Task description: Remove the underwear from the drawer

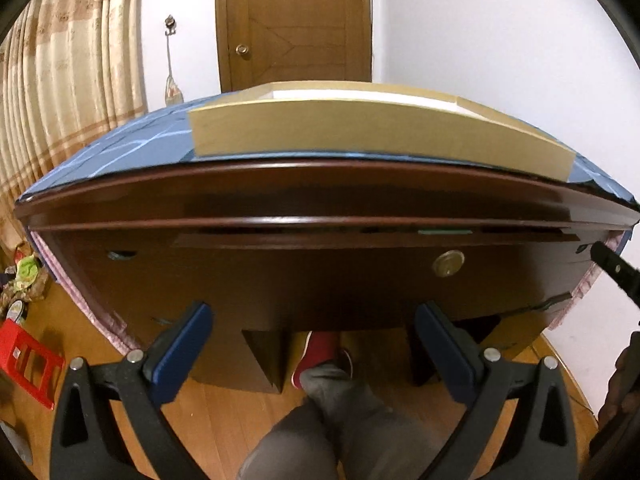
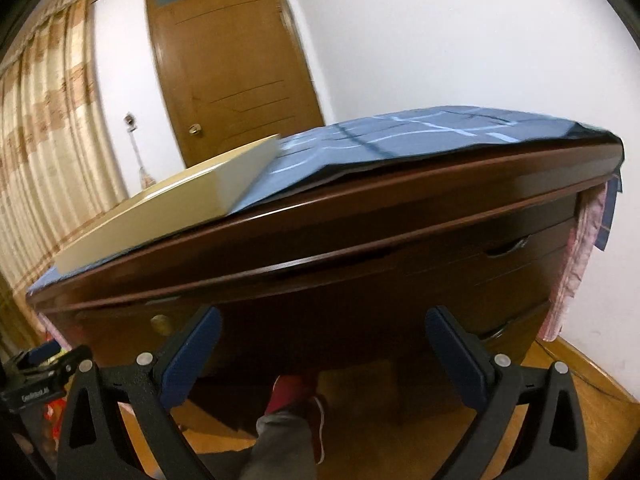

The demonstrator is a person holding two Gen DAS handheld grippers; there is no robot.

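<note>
A dark wooden desk (image 1: 320, 200) fills both views, with a blue cloth (image 1: 132, 148) over its top. Its front drawer (image 1: 304, 280) with a brass lock (image 1: 448, 263) looks shut. On the cloth lies a pale wooden drawer-like box (image 1: 320, 132); its inside is mostly hidden. No underwear shows in either view. My left gripper (image 1: 314, 328) is open, low in front of the desk front, holding nothing. My right gripper (image 2: 324, 336) is open too, lower right of the lock (image 2: 160, 322). Its black tip (image 1: 612, 272) shows at the left wrist view's right edge.
A person's grey trouser leg (image 1: 336, 420) and red shoe (image 1: 320, 352) stand under the desk. Side drawers with cut-out handles (image 2: 508, 248) are on the right. Pink cloth (image 2: 576, 264) hangs at the desk's end. A red crate (image 1: 28, 364) and clutter sit on the floor left.
</note>
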